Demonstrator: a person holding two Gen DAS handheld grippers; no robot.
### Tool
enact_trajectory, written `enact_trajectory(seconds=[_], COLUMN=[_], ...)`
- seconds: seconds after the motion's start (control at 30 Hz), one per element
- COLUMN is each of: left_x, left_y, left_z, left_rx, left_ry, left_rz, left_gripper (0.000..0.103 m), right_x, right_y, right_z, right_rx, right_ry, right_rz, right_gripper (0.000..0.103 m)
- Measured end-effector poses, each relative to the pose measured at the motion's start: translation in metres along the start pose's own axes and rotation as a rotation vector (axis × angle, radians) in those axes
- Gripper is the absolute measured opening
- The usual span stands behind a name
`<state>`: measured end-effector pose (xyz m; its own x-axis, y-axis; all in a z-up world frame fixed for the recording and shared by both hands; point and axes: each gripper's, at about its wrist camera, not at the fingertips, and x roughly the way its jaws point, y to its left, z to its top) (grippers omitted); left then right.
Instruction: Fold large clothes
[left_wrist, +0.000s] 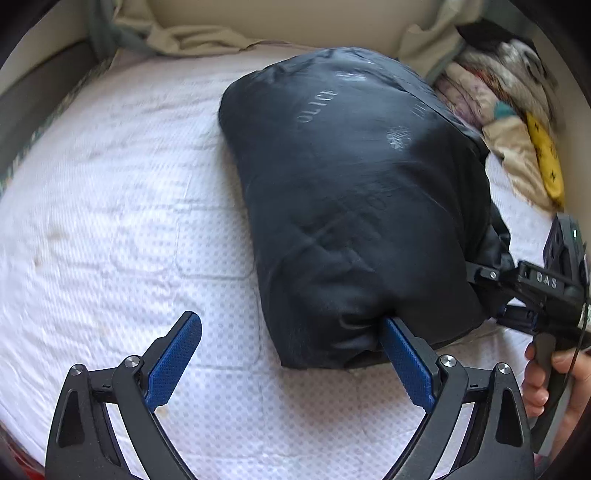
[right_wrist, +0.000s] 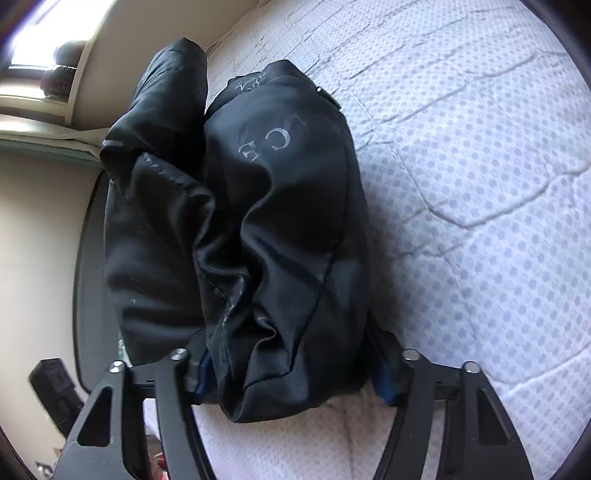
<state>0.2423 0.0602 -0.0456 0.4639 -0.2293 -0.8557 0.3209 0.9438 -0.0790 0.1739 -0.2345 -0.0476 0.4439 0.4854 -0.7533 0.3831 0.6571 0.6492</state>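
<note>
A black padded jacket (left_wrist: 354, 206) with faint grey lettering lies folded into a thick bundle on the white dotted mattress (left_wrist: 110, 192). My left gripper (left_wrist: 290, 319) stands wide open at the bundle's near end. Its right finger (left_wrist: 404, 356) touches the fabric edge, while the left finger (left_wrist: 177, 354) hovers over bare mattress. In the right wrist view the jacket (right_wrist: 266, 221) bulges up between the fingers of my right gripper (right_wrist: 291, 373), and both blue pads press into its end fold. From the left wrist view, the right gripper (left_wrist: 517, 291) is at the bundle's right end, held by a hand (left_wrist: 546, 380).
A heap of mixed clothes (left_wrist: 509, 122) lies at the back right of the bed. Crumpled beige cloth (left_wrist: 177, 37) sits against the cream headboard (left_wrist: 277, 18). The bed's dark side edge (right_wrist: 86, 258) runs just left of the jacket, with a black device (right_wrist: 55, 384) beyond it.
</note>
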Motion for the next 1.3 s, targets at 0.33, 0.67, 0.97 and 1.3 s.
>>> enact_trajectory(seconds=[0.33, 0.67, 0.97, 1.3], left_x=[0.020, 0.013, 0.017, 0.020], left_y=[-0.014, -0.042, -0.040, -0.036], left_z=[0.016, 0.011, 0.011, 0.006], left_rx=[0.088, 0.196, 0.172, 0.188], left_ry=[-0.038, -0.093, -0.071, -0.062], left_rz=[0.091, 0.171, 0.132, 0.101], left_gripper=[0.100, 0.097, 0.096, 0.096], right_x=[0.019, -0.071, -0.053, 0.043], right_y=[0.015, 0.069, 0.203, 0.167], right_z=[0.005, -0.014, 0.031, 0.065], right_rx=[0.005, -0.178, -0.546, -0.485], right_ry=[-0.069, -0.309, -0.362, -0.222], right_rz=[-0.029, -0.229, -0.198, -0.370], right_gripper=[0.056, 0.070, 0.029, 0.019])
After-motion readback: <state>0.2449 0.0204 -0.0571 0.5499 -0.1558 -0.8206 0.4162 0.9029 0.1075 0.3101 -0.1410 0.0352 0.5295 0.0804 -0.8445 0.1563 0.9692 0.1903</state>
